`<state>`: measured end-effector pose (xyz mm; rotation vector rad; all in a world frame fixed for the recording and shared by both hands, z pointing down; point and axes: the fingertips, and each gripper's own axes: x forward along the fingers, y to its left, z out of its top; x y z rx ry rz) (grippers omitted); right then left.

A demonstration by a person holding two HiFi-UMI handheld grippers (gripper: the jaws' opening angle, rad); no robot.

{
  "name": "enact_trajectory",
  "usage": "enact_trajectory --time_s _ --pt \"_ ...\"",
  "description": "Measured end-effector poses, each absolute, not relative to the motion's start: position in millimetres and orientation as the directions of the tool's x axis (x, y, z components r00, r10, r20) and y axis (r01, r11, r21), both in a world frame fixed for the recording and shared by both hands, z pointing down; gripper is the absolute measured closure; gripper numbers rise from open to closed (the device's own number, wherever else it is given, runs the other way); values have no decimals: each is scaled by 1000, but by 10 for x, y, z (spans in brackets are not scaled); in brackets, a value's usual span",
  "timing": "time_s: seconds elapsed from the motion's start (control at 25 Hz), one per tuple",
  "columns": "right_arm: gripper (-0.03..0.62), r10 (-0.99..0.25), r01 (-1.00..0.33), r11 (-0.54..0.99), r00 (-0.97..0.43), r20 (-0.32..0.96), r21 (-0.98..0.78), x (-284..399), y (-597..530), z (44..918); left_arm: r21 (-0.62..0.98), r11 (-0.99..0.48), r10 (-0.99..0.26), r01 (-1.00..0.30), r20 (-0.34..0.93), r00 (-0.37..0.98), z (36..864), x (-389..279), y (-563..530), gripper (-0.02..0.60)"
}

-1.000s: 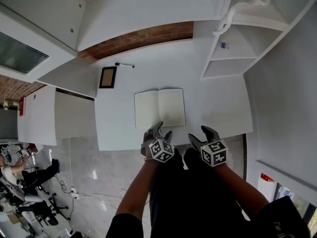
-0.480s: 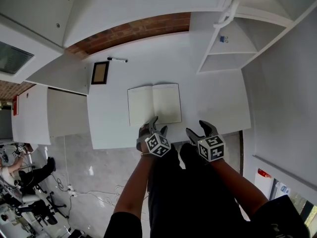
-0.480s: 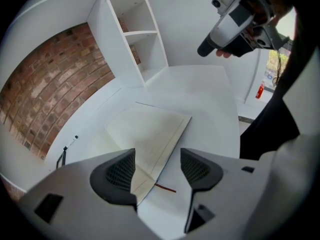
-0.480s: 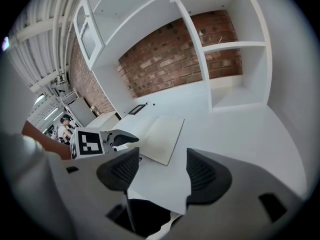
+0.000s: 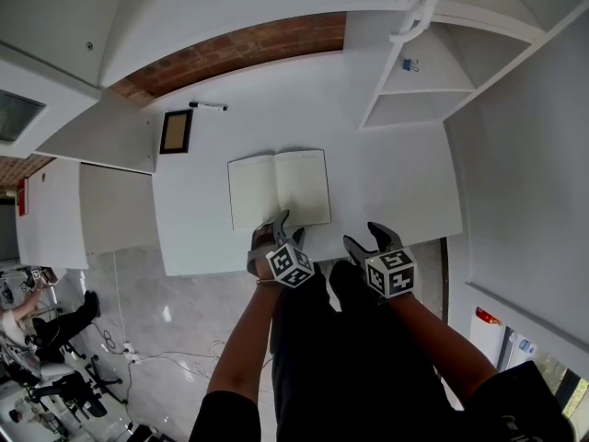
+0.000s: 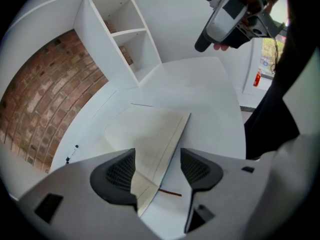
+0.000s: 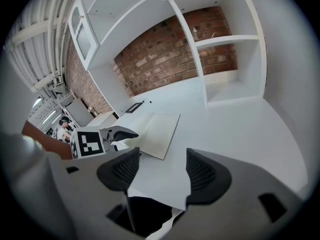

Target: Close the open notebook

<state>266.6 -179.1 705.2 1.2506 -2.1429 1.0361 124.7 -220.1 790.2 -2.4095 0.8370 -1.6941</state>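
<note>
The open notebook (image 5: 279, 188) lies flat on the white table (image 5: 396, 182), with blank cream pages and a thin red ribbon (image 6: 170, 193) poking out at its near edge. My left gripper (image 5: 279, 227) hangs open over the notebook's near edge. In the left gripper view (image 6: 157, 168) the right page's outer edge (image 6: 172, 141) runs between the jaws, which hold nothing. My right gripper (image 5: 367, 238) is open at the table's near edge, right of the notebook and apart from it. The right gripper view (image 7: 159, 171) shows the notebook (image 7: 159, 128) and the left gripper (image 7: 119, 133) ahead to the left.
A small framed picture (image 5: 176, 131) and a dark pen (image 5: 208, 106) lie at the table's far left. White shelves (image 5: 419, 81) stand at the far right, with a small clip (image 5: 409, 64) on one. A brick wall (image 5: 230, 53) runs behind. The table's near edge is under my grippers.
Both grippers have crept forward toward the notebook. The left one now reaches over its near edge. The notebook stays open and has not moved on the table.
</note>
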Motion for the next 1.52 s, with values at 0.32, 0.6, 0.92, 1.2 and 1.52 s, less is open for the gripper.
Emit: enact_trajectory --time_s 0.32,0.6,0.92,1.2,1.52 --pt "319 -532 -869 304 -494 688 -390 2653 -1804 7087 -406 -843 -492 -353 847 201 7950 1226 -2244 321" --pt "326 -536 -872 283 -489 688 -399 2722 -1813 7092 -420 -818 -515 -393 839 177 7940 1192 -2263 321" --pt "329 -541 -864 287 -502 675 -413 2666 -1854 7082 -423 -811 -530 -404 823 204 7907 1196 -2239 386" --pt "329 -537 -858 282 -512 671 -430 2640 -1846 7131 -417 -817 -525 -400 824 214 7923 1230 -2172 476" --pt "333 -515 -824 267 -560 649 -499 2540 -1867 7205 -365 -810 -509 -459 827 240 7853 1211 -2141 518"
